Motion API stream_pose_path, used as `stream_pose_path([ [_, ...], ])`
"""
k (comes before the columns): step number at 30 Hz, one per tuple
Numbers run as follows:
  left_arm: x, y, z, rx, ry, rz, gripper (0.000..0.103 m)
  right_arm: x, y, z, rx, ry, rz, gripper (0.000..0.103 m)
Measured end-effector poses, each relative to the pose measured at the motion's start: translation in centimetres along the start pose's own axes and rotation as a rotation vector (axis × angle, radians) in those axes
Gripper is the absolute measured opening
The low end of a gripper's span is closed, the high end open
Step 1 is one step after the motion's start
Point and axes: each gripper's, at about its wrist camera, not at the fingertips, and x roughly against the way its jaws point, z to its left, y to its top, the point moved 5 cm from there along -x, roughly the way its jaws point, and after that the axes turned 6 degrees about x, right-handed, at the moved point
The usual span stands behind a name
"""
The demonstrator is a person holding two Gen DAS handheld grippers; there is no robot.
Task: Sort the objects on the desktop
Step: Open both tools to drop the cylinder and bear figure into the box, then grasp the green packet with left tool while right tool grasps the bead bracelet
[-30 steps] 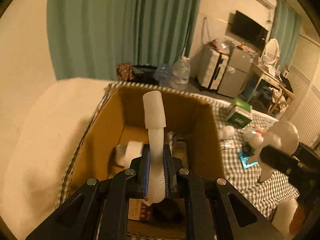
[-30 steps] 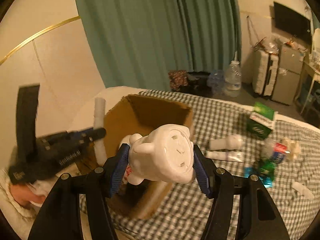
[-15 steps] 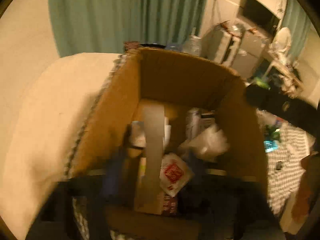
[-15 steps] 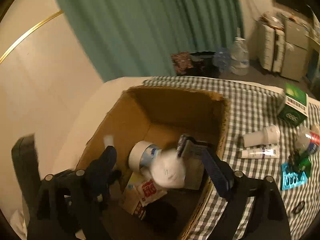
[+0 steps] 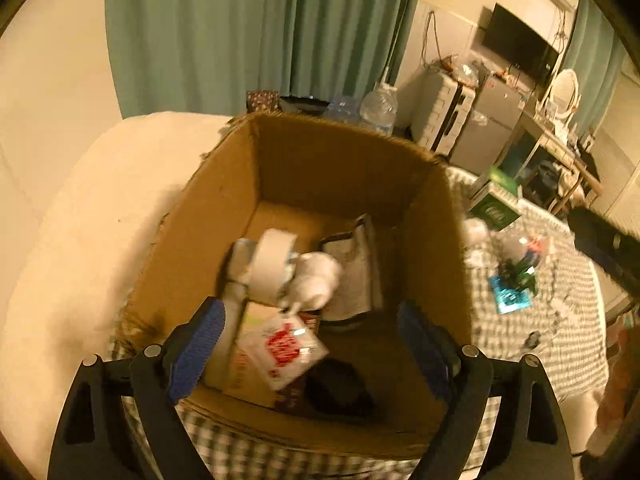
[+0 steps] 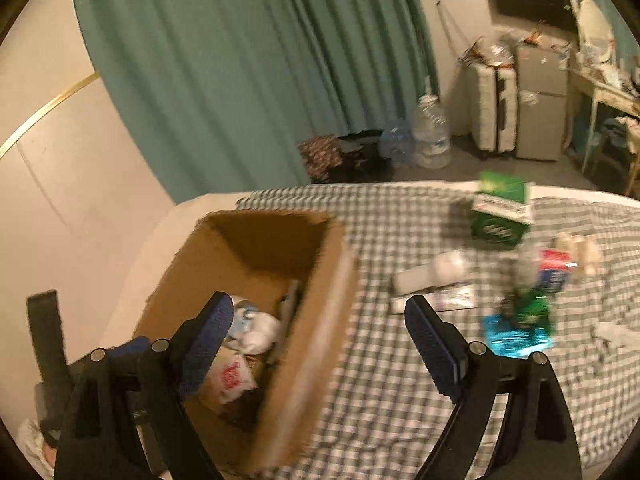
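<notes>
empty right tool (image 6: 316,334) (jaws wide) over cardboard box (image 6: 320,300) rim.

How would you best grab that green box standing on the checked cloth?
Take the green box across its two flat side faces, coming from above with the open right gripper. It appears to stand upright and apart from the clutter nearer the camera, so its top looks free to reach.

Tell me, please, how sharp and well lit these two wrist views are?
Left wrist view: dim amber light, fisheye bending at the edges, cardboard box fairly sharp, checked cloth smeared. Right wrist view: same warm cast, heavier motion blur on the green carton and the box's near wall, curtain softly streaked.
</notes>
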Motion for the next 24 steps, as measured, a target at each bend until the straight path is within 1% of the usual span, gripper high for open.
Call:
stream_pose_path([
  [2,0.5,0.3,-1.8,0.008,-0.012,-0.007,0.092,1.6,-0.2,-1.9,-0.034,-0.032,-0.027,0.088],
  [4,1.3,0.5,-4.3,0.003,-0.03,-0.021,0.092,3.2,-0.4,-3.8,-0.076,-0.037,-0.053,0.088],
  [7,2.4,0.2,-8.1,-0.003,-0.057,-0.049,0.097,5.6,-0.8,-6.3,-0.114,-0.043,-0.089,0.088],
  [9,2.8,-0.4,-10.6,-0.007,-0.082,-0.057,0.099,7.4,-1.0,-8.4,-0.124,-0.072,-0.117,0.088],
  [11,2.6,-1.2,-12.9,-0.016,-0.106,-0.049,0.1,8.6,-1.5,-10.4,-0.131,-0.1,-0.127,0.088],
  [13,1.9,-2.2,-14.9,-0.021,-0.119,-0.031,0.1,9.4,-2.8,-13.0,-0.164,-0.133,-0.139,0.088],
  [15,1.0,-3.4,-17.0,-0.027,-0.128,-0.006,0.1,9.4,-4.0,-15.1,-0.176,-0.145,-0.11,0.088],
  [18,-0.7,-5.3,-20.0,-0.067,-0.128,0.041,0.1,9.6,-5.7,-19.0,-0.189,-0.234,-0.076,0.088],
  [20,-2.3,-6.6,-22.0,-0.111,-0.123,0.084,0.1,9.9,-6.7,-21.9,-0.187,-0.363,-0.063,0.088],
  [21,-2.9,-7.1,-22.7,-0.126,-0.116,0.098,0.1,10.1,-7.0,-23.1,-0.187,-0.408,-0.06,0.088],
  [22,-3.5,-7.6,-23.4,-0.141,-0.106,0.111,0.1,10.1,-7.5,-24.8,-0.2,-0.438,-0.052,0.088],
  [24,-4.9,-8.6,-24.8,-0.171,-0.094,0.139,0.1,9.9,-8.3,-26.9,-0.238,-0.464,-0.043,0.088],
])
